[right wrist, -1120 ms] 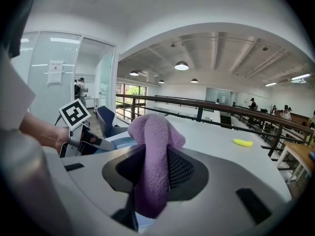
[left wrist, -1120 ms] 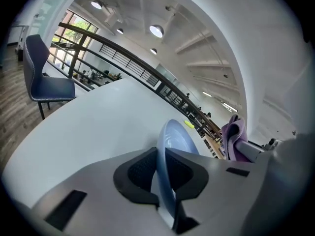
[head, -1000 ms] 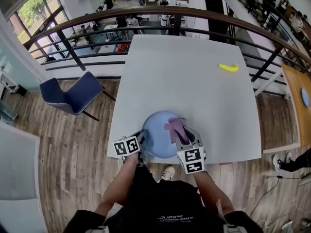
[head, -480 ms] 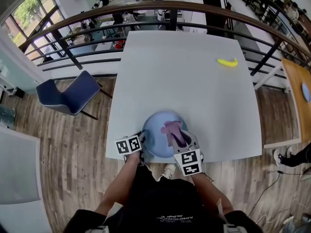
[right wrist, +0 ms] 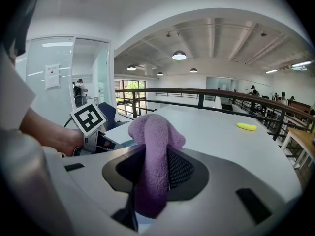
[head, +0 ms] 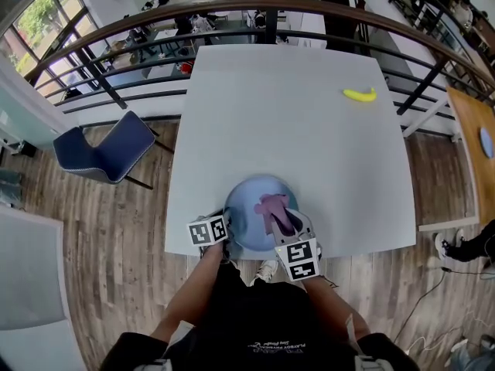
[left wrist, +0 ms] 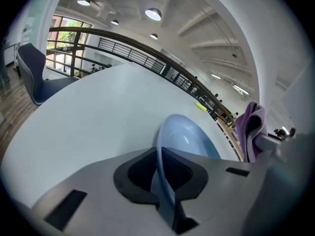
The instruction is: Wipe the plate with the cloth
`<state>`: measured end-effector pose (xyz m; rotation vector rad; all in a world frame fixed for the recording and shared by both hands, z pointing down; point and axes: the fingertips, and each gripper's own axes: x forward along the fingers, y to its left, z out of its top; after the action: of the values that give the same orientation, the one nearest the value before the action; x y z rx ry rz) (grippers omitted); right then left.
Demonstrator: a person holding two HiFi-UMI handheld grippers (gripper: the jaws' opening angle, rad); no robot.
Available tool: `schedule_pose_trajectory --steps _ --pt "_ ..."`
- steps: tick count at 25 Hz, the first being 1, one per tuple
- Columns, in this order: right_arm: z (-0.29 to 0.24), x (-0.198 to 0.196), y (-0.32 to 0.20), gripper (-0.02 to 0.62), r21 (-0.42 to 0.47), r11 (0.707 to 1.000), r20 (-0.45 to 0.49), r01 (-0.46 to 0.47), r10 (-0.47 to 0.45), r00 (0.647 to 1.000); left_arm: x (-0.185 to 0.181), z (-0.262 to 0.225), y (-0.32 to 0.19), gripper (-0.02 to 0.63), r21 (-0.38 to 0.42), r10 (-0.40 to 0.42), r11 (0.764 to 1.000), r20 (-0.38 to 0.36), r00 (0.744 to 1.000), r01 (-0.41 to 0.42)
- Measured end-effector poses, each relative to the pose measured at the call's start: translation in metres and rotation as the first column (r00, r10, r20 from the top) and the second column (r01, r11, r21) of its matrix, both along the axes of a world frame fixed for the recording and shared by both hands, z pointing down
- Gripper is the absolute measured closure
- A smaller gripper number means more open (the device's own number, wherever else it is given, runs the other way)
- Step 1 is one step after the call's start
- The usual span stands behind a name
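Observation:
A pale blue plate (head: 249,211) sits at the near edge of the white table (head: 309,130). My left gripper (head: 228,226) has the plate's near left rim (left wrist: 189,136) between its jaws, which are closing on it. The plate stands tilted on edge in the left gripper view. My right gripper (head: 282,222) is shut on a purple cloth (head: 272,205), held over the plate's right half. In the right gripper view the cloth (right wrist: 155,146) bulges up from between the jaws. Whether the cloth touches the plate I cannot tell.
A yellow banana (head: 360,94) lies at the table's far right. A blue chair (head: 108,157) stands on the wooden floor to the left. A curved railing (head: 255,10) runs behind the table's far edge. A wooden table (head: 473,153) stands at the right.
Both grippers have sunk a little, bringing the plate and the cloth lower toward the table. The cloth sits slightly closer to the plate's middle.

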<state>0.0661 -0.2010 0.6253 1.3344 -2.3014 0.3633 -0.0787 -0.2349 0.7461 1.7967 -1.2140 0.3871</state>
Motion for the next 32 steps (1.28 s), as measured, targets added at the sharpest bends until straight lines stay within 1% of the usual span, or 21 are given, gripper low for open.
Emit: schedule_pose_trajectory --steps 5,9,13,18,19,24,26,30,32 --pt "-0.005 -0.002 0.001 0.472 0.012 1.000 0.016 0.005 -0.005 1.000 0.001 0.009 0.006 0.568 -0.025 0.029 0.999 0.074 0.997 -0.027" --pt "-0.006 -0.004 0.000 0.472 0.011 1.000 0.017 0.011 -0.011 1.000 -0.001 0.014 0.008 0.553 -0.045 0.050 0.998 0.135 0.990 -0.044" --pt "-0.006 -0.003 0.000 0.472 0.015 1.000 0.018 0.008 -0.008 1.000 0.000 0.015 0.009 0.548 -0.029 0.051 0.998 0.173 0.984 -0.047" --pt "-0.010 -0.003 0.002 0.472 0.027 1.000 0.016 0.003 -0.003 1.000 -0.010 0.010 0.008 0.501 -0.001 0.029 1.000 0.204 0.978 -0.030" --pt "-0.012 -0.003 0.002 0.472 0.031 1.000 0.016 0.000 -0.001 1.000 -0.013 0.007 0.008 0.500 0.006 0.025 1.000 0.206 0.978 -0.027" --pt "-0.021 -0.001 0.004 0.472 0.056 0.998 0.021 -0.009 0.008 1.000 -0.020 -0.022 0.010 0.492 0.073 0.011 0.997 0.221 0.975 -0.028" --pt "-0.025 -0.002 0.003 0.472 0.071 0.997 0.025 -0.010 0.009 1.000 -0.023 -0.042 0.006 0.494 0.116 -0.004 0.993 0.210 0.978 -0.021" --pt "-0.034 -0.004 -0.002 0.472 0.096 0.995 0.031 -0.010 0.007 0.999 -0.024 -0.083 0.001 0.498 0.207 -0.039 0.978 0.171 0.985 0.003" --pt "-0.039 -0.005 -0.003 0.472 0.114 0.993 0.035 -0.013 0.009 0.999 -0.025 -0.105 0.000 0.527 0.260 -0.048 0.966 0.170 0.984 0.003"
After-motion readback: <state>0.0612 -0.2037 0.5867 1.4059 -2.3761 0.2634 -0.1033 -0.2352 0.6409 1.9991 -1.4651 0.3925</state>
